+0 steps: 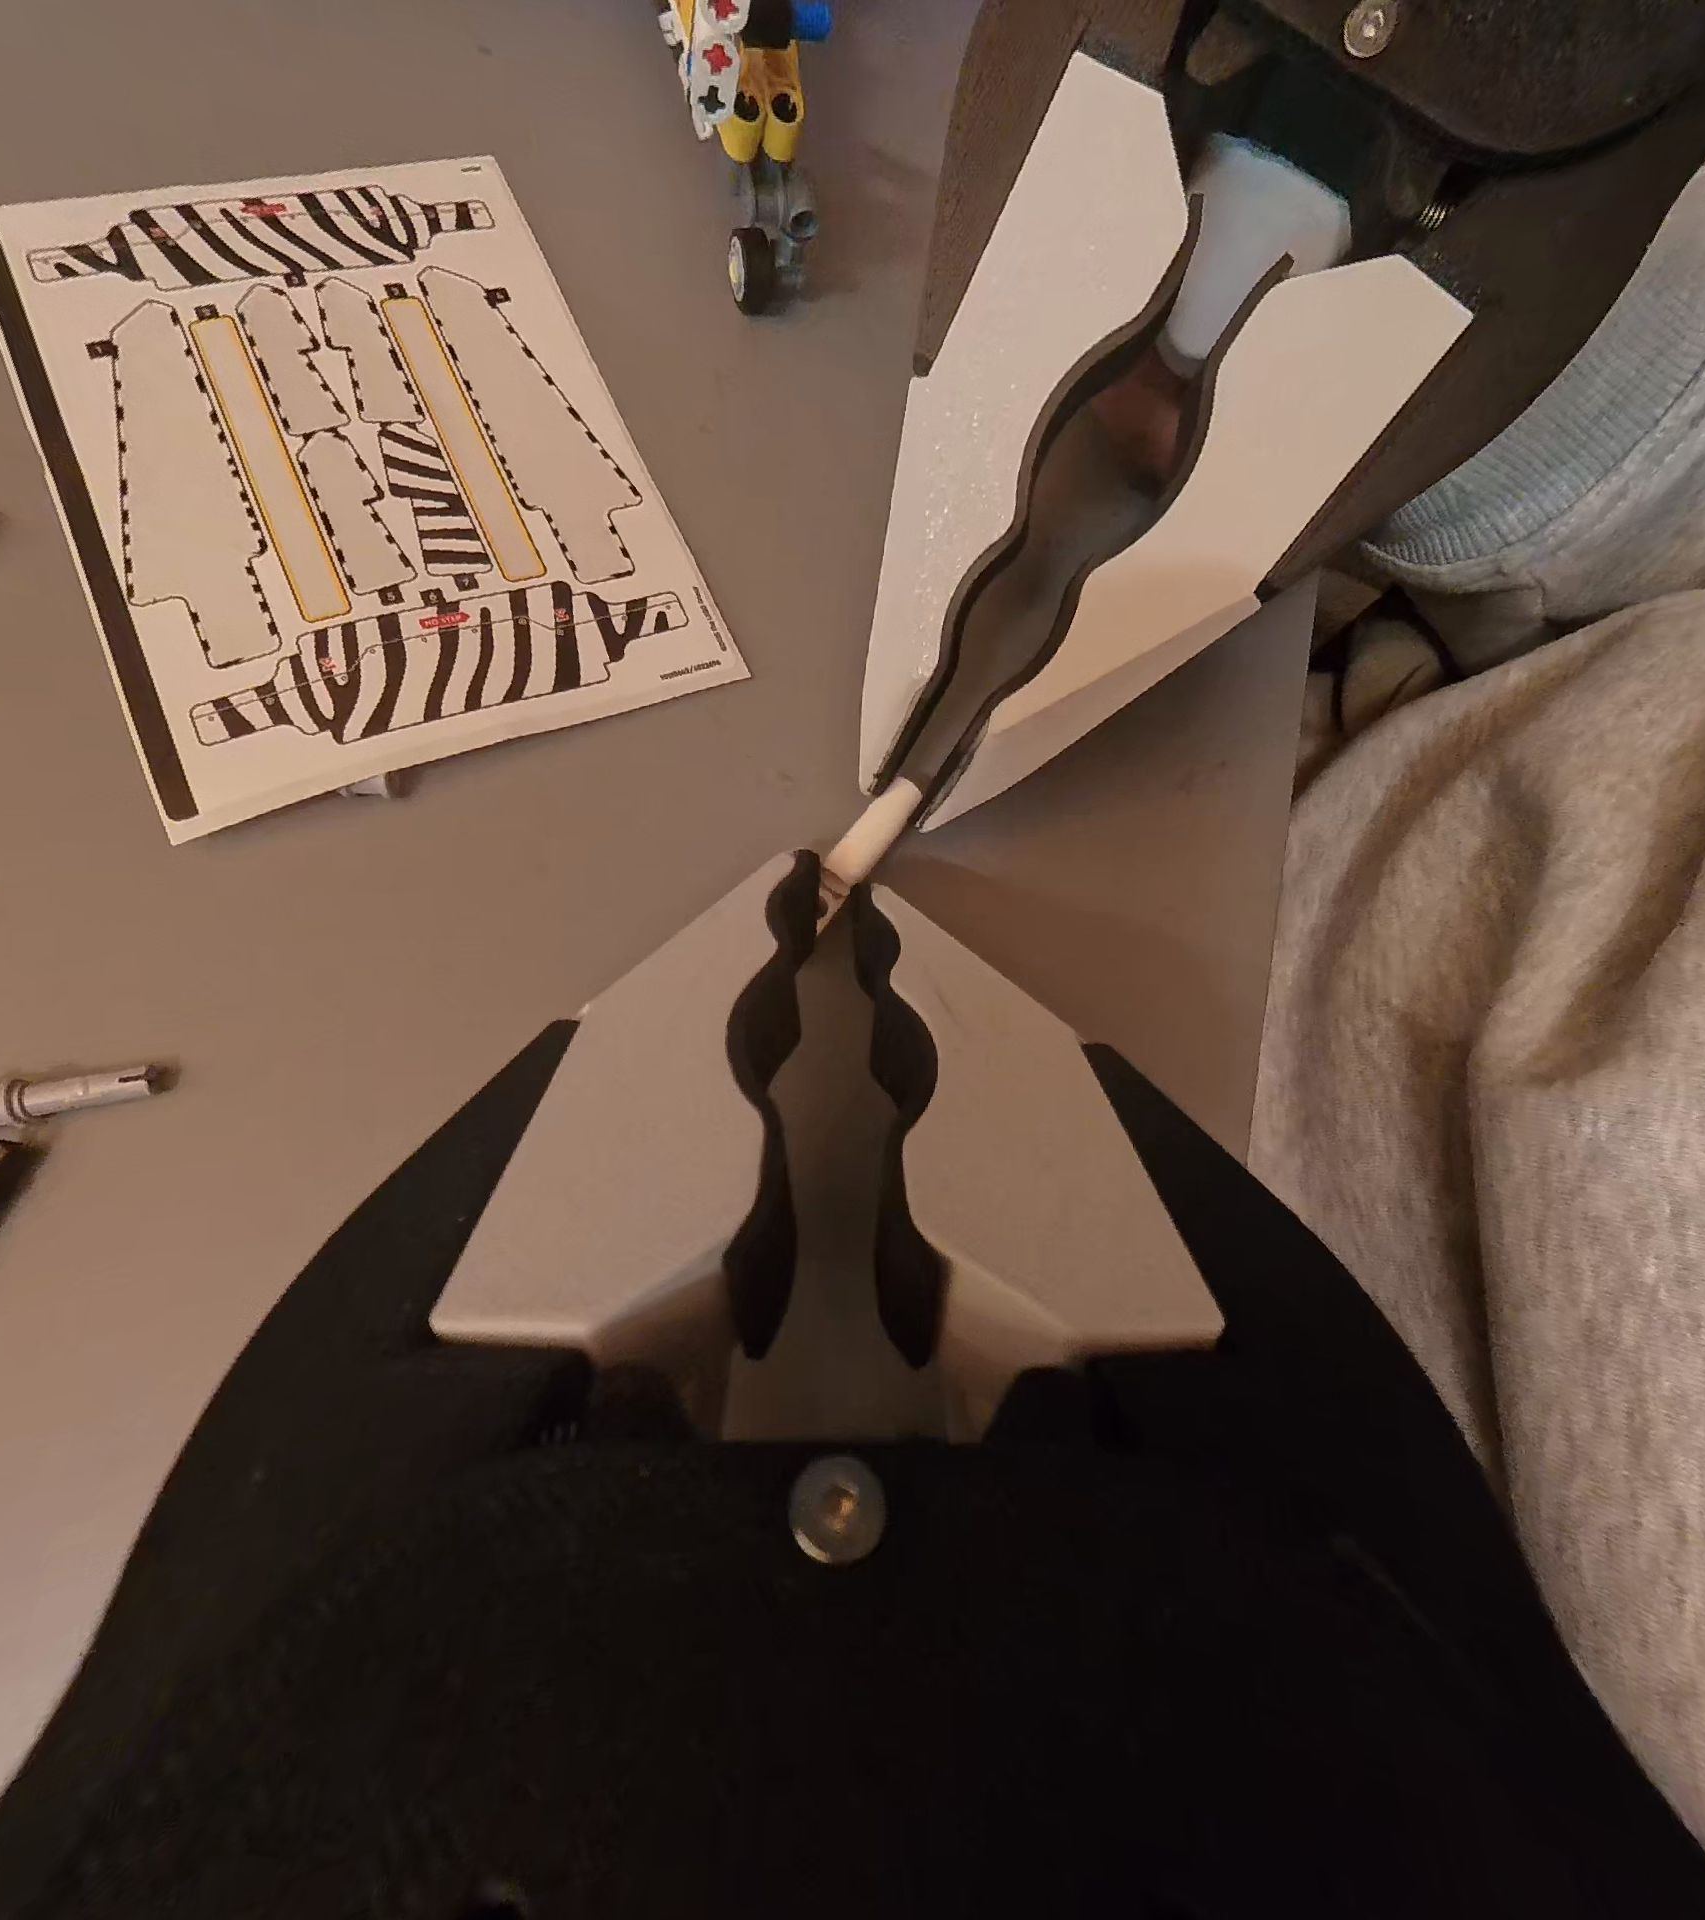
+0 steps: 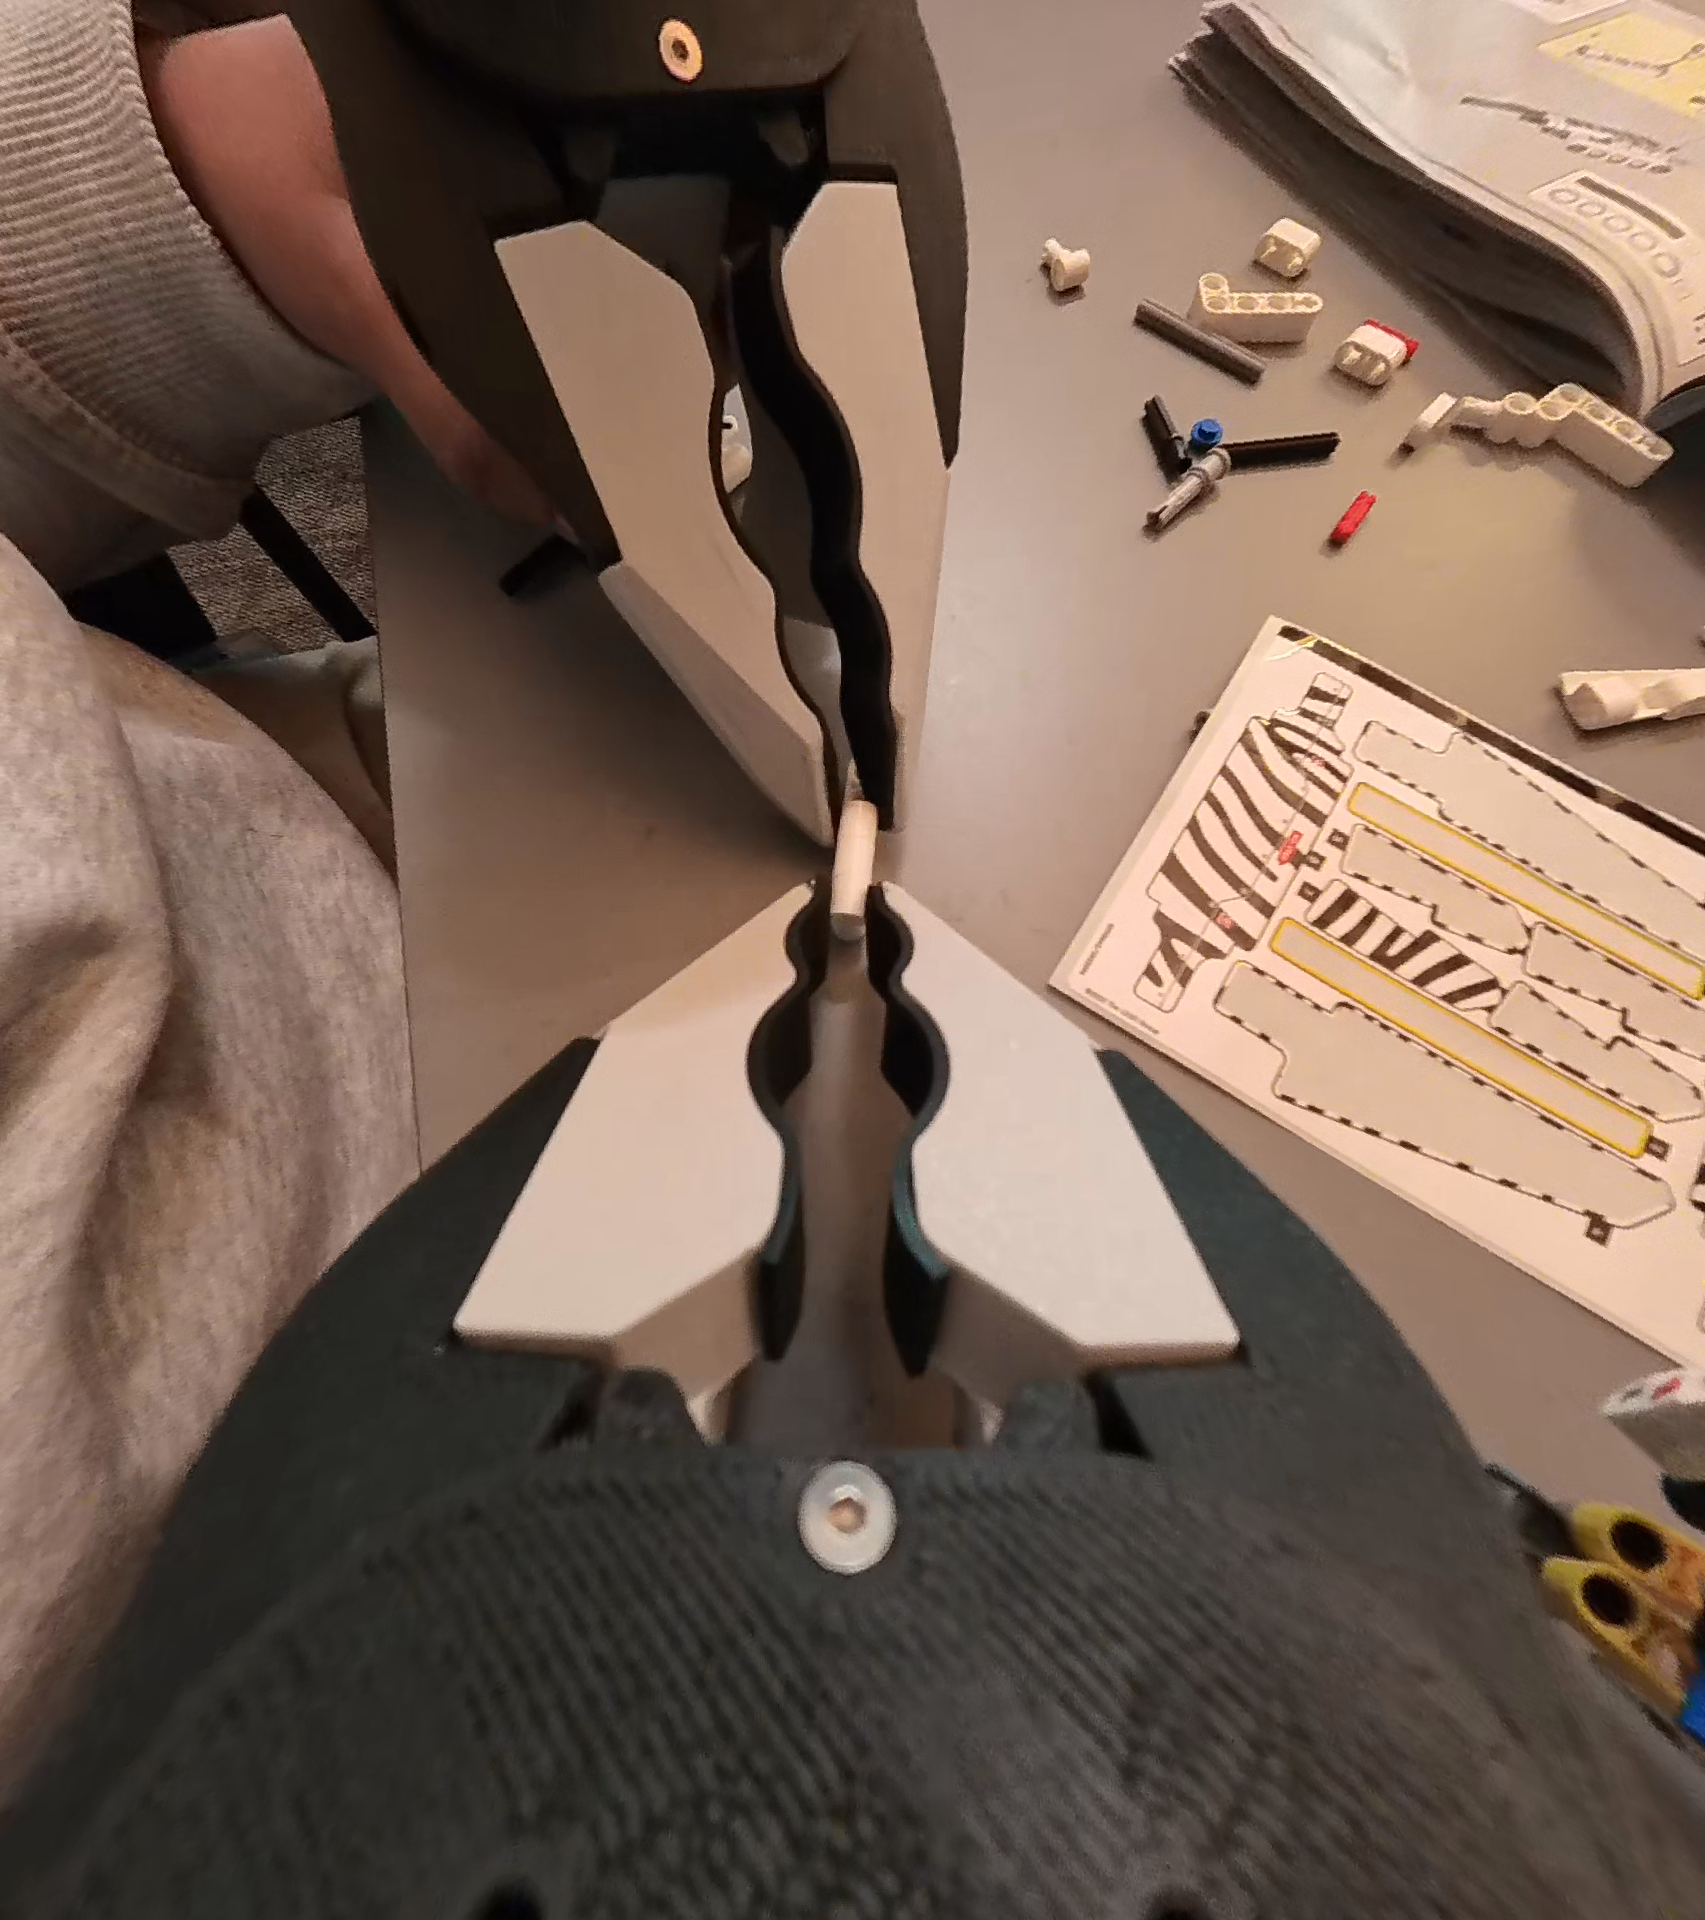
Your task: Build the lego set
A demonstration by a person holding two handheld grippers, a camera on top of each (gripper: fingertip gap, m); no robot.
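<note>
A small white Lego pin is held in the air between my two grippers, just above the grey table's near edge. My left gripper is shut on one end of it. My right gripper comes in from the upper right and is shut on the other end. In the right wrist view the pin runs from my right gripper up into the left gripper. The partly built yellow, blue and white model lies at the back of the table and also shows in the right wrist view.
A zebra-striped sticker sheet lies flat on the table. Loose white, black, red and blue parts lie scattered beside an open instruction booklet. A grey axle pin lies left. A person's grey clothing borders the table edge. Both grippers' tips are close together, under 4 cm apart.
</note>
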